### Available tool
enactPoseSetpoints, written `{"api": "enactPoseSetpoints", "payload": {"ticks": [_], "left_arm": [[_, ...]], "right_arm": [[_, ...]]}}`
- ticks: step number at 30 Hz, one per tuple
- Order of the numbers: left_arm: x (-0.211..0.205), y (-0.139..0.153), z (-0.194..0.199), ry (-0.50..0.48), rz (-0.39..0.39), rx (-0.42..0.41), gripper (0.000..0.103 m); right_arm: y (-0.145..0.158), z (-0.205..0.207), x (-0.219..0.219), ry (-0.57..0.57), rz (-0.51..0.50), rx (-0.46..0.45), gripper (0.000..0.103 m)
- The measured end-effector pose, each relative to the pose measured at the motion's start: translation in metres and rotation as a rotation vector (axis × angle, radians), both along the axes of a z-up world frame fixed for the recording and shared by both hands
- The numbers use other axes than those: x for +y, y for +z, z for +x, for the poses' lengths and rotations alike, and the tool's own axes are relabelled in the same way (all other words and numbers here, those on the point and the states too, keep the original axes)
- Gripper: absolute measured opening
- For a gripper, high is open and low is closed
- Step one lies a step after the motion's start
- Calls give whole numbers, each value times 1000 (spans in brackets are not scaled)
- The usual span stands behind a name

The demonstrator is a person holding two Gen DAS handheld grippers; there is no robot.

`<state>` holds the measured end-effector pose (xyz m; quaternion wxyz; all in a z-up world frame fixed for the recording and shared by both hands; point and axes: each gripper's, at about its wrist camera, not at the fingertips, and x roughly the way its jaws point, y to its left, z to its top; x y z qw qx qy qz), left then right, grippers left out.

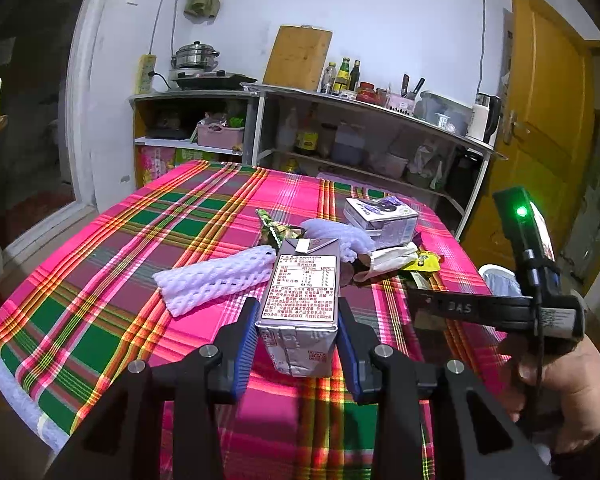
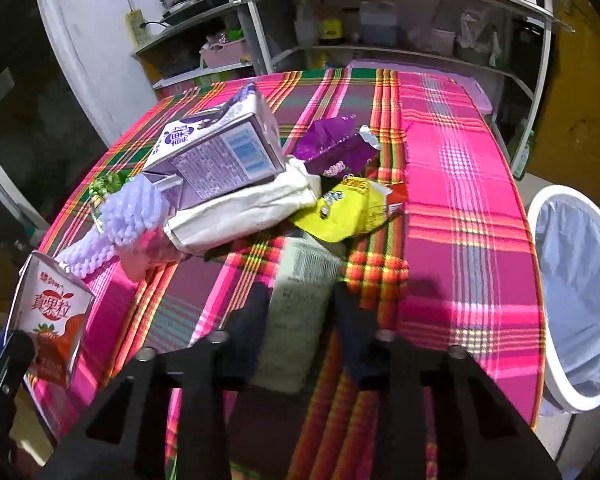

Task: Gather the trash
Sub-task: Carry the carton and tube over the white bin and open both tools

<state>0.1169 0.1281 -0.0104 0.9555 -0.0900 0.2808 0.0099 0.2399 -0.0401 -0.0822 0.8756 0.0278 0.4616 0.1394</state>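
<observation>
Beside the table (image 2: 460, 184), lined bin (image 2: 572, 292) holds nothing visible.

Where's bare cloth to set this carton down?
Free: the tablecloth's right strip between the yellow wrapper and the bin, and the near-left corner beside the foam net. Crowded: the centre pile around the purple carton.

left gripper (image 1: 298, 344) is clamping drink carton (image 1: 300, 300) above plaid tablecloth (image 1: 112, 240) | foam net sleeve (image 1: 216, 278) is lying near-left | purple box (image 1: 382, 216) is sitting far-right
</observation>
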Motion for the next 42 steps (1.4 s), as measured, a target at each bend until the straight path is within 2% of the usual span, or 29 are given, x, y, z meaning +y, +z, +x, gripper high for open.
{"api": "enactPoseSetpoints", "payload": {"ticks": [12,22,33,42], "left_arm": [[-39,5,-3,-77,5,20,37],[-114,19,7,-229,5,17,37],[-200,30,45,-406,20,10,37],[-262,11,92,-507,10,70,37]], "right_arm": [[12,-50,-53,5,55,-56,26],[32,-76,-134,-120,86,-106,26],[25,-72,-218,-263,77,-105,27],[5,-54,-261,-310,70,-65,27]]}}
